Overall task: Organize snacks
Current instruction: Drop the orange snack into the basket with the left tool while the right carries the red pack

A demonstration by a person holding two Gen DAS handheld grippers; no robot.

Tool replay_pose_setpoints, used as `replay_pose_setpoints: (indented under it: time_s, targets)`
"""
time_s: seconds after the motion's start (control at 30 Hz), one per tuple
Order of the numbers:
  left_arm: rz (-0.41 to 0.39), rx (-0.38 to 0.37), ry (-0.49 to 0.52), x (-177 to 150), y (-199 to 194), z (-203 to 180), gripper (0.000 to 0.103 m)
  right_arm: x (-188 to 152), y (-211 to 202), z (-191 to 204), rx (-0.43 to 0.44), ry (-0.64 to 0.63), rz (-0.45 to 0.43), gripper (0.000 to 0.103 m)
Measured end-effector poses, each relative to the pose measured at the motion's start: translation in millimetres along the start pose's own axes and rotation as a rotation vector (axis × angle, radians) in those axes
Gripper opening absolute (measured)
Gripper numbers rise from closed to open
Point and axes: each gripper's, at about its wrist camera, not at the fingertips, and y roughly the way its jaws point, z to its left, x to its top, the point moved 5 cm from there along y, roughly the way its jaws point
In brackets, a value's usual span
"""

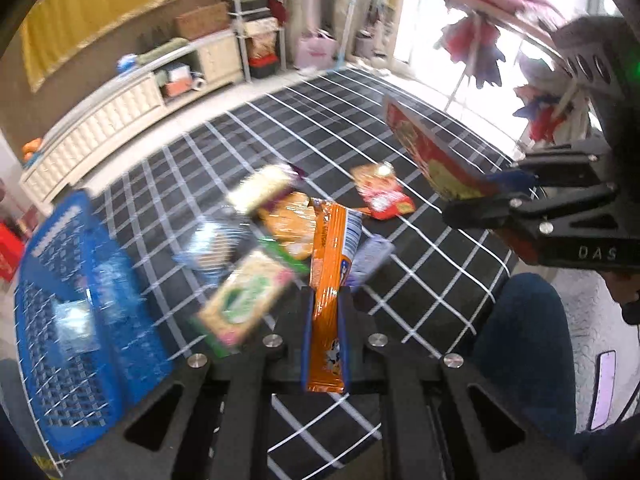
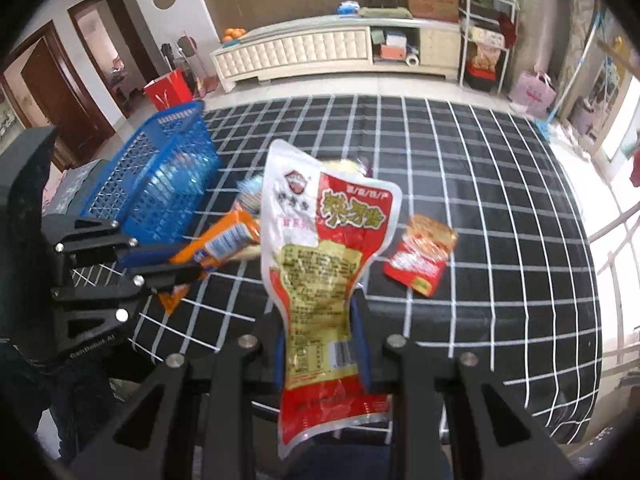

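Note:
My left gripper [image 1: 326, 300] is shut on a long orange snack pack [image 1: 330, 276], held above the black checked tablecloth [image 1: 420, 280]; it shows at the left of the right wrist view [image 2: 180, 266]. My right gripper [image 2: 320, 312] is shut on a red and white snack pouch [image 2: 320, 248], held upright; it shows at the right of the left wrist view [image 1: 496, 188]. A blue plastic basket [image 1: 76, 320] stands at the table's left [image 2: 160, 184]. A pile of snack packs [image 1: 256, 248] lies beside it. A small red packet [image 2: 420, 256] lies apart to the right.
A cream low cabinet [image 2: 312, 56] runs along the far wall, with a white shelf rack [image 2: 486, 40] beside it. A red bag [image 2: 168, 88] stands on the floor behind the basket. Clothes hang on a drying rack [image 1: 492, 12] by the window.

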Motion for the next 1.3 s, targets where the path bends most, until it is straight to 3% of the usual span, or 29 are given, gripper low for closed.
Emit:
replay_pose_setpoints:
  time_s: [0.33,0.7,1.03,1.3]
  targets:
    - [-0.078,0.104,-0.081,-15,-62,78,0.01,39,1,82,0.041,-0.071,-0.055,0.032]
    - [-0.087,0.163,-0.232,-42,-91,158,0.01,78,36,161,0.104,-0.137,-0.054,0.032]
    - [-0.011,0.14,-0.379,-57,-54,202,0.01,95,82,181,0.127,-0.157,0.01,0.032]
    - [0.055,0.087,-0.398,-55,-15,204,0.01,99,101,175,0.123,-0.132,0.047,0.032]
